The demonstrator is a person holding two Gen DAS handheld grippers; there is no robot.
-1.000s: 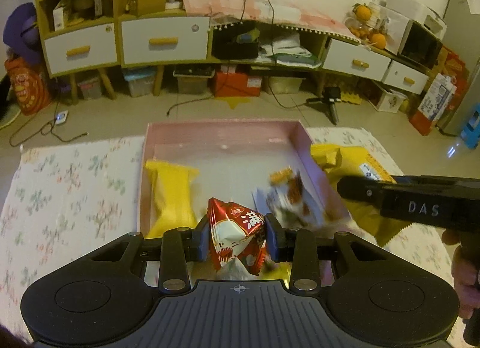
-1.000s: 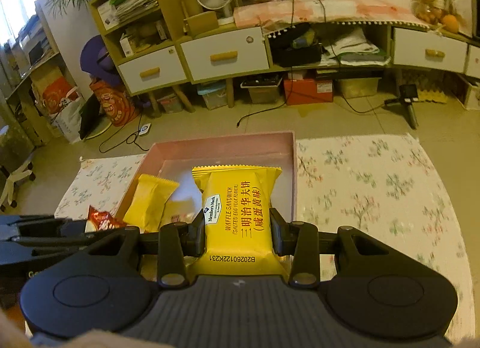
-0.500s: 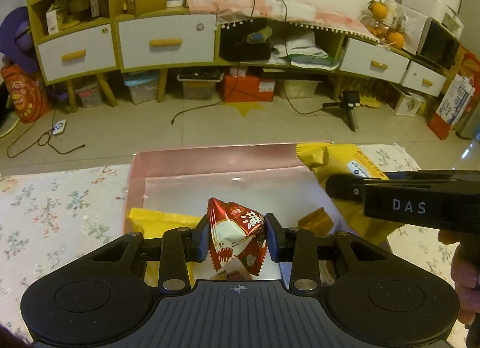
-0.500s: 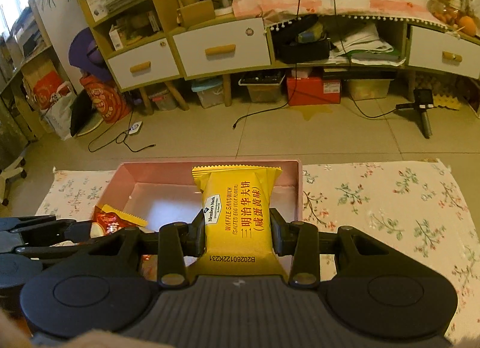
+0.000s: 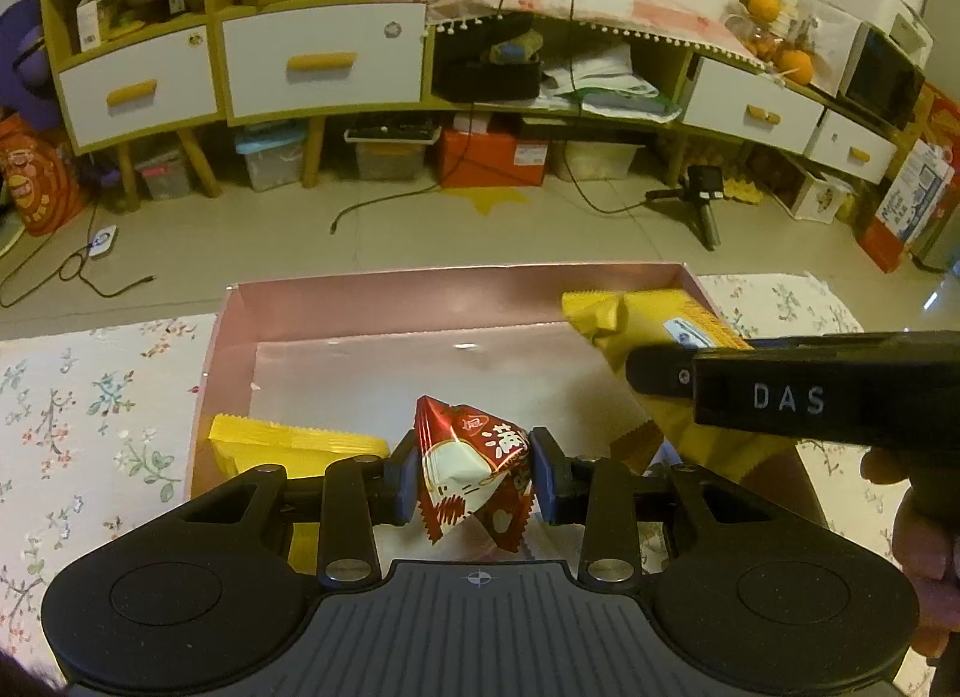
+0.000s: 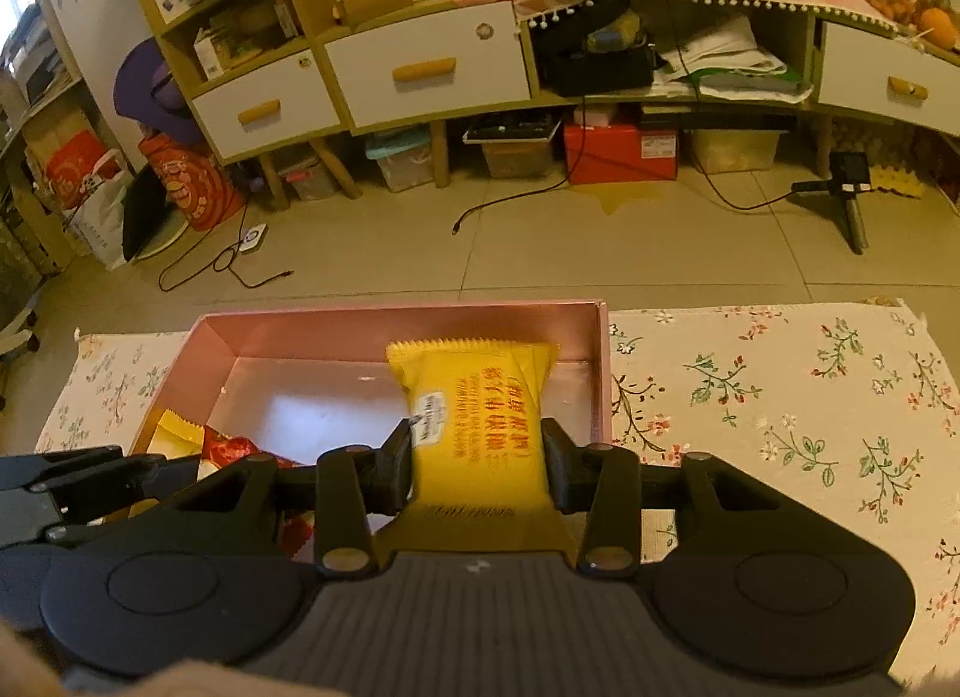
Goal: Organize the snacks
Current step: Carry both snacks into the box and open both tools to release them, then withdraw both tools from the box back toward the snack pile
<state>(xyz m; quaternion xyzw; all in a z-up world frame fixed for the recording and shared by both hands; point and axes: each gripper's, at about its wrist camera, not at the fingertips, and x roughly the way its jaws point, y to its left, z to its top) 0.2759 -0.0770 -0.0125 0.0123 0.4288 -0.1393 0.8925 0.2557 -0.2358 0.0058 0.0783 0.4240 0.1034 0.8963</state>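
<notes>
- Two snacks are over my pink box (image 6: 300,331), which sits on a floral-clothed table (image 6: 780,397).
- My left gripper (image 5: 474,472) has its fingers pinching a red snack packet (image 5: 474,469) above the box's near end.
- My right gripper (image 6: 477,457) has just been opening; the blurred yellow waffle packet (image 6: 480,397) sits between the fingers, looking loose.
- Another yellow packet (image 5: 288,439) lies inside, near left.

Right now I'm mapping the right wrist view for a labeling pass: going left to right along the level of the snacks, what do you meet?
Small yellow packet → red snack packet → yellow waffle sandwich packet → right wall of the pink box → floral cloth.
</notes>
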